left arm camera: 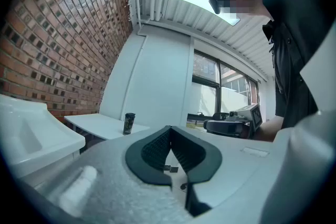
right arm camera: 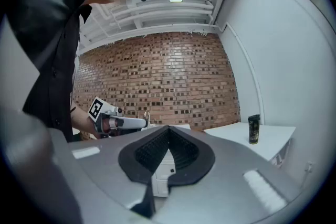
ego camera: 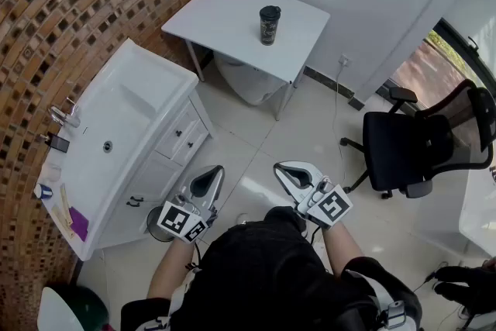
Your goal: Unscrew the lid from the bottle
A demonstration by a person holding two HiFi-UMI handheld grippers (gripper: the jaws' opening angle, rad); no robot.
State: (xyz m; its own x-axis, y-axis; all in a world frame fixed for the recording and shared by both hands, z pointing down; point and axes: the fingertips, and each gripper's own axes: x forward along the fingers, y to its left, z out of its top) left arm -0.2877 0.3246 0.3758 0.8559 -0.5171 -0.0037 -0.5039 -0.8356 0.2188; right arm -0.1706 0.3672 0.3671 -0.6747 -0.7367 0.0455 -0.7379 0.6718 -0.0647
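A dark bottle with a black lid [ego camera: 270, 25] stands upright on a white table [ego camera: 225, 15] far across the room; it is small in the left gripper view [left arm camera: 129, 123] and in the right gripper view [right arm camera: 254, 129]. My left gripper [ego camera: 208, 179] is held low near my body, shut and empty, tips touching [left arm camera: 169, 128]. My right gripper [ego camera: 285, 170] is beside it, also shut with nothing between its pads [right arm camera: 168, 128]. Both are far from the bottle.
A white sink cabinet [ego camera: 132, 139] runs along the brick wall at the left. A black office chair [ego camera: 422, 139] stands at the right. A small bin [ego camera: 159, 225] sits by the cabinet. Pale tiled floor lies between me and the table.
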